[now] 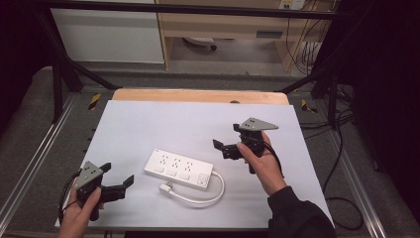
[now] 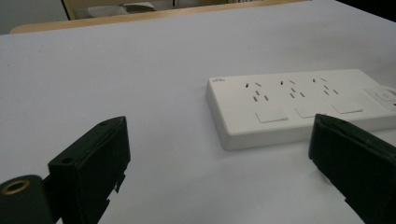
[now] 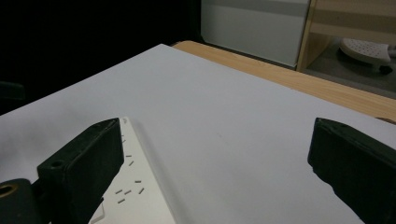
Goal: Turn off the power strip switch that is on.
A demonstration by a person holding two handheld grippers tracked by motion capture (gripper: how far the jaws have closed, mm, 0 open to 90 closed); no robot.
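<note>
- One white table top [image 1: 148, 119] lies in front of you.
- One white power strip [image 1: 178, 170] with three socket groups lies at its centre, its cord [image 1: 213, 196] looping to one plug [image 1: 166, 189].
- You hold two grippers: the left gripper [image 1: 119, 177] near the front-left corner and the right gripper [image 1: 221, 147] just right of the strip, both with jaws spread wide and empty.

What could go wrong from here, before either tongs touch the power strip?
1. The cord loops beside the power strip with its plug loose near the table's front; lifting the strip could drag or swing them.
2. The strip lies flat and wide; open left tongs may slip off its low edge.
3. Right tongs hover open near the strip's far end; both closing in could nudge it sideways.
</note>
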